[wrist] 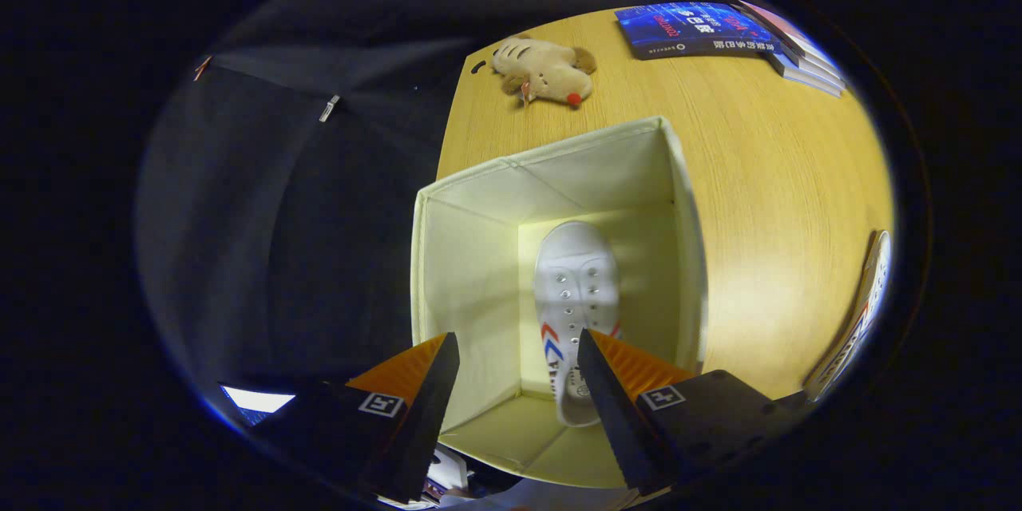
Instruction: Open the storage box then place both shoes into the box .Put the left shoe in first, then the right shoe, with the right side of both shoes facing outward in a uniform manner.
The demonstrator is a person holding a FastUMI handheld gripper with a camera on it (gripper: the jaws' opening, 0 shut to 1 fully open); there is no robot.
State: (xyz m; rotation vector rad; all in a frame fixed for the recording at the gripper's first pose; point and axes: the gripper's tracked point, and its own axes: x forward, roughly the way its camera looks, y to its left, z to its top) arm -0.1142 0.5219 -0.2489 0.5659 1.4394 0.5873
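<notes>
A white canvas shoe (576,299) with red and blue chevron stripes on its side lies on the floor of the open storage box (471,255), toe pointing away from the gripper and heel nearest it, resting toward the box's right wall. The box is cream fabric, square, with no lid over it, and stands on a wooden table (766,176) close to the table's left edge. The gripper (519,363) hangs above the box's near rim with its fingers spread apart and nothing between them; the shoe's heel shows in the gap just beside the right finger. Beyond the box lies a tan plush toy (543,70), and farther right a stack of books (718,32). A second shoe (858,319) lies at the table's right edge, well apart from the box.
</notes>
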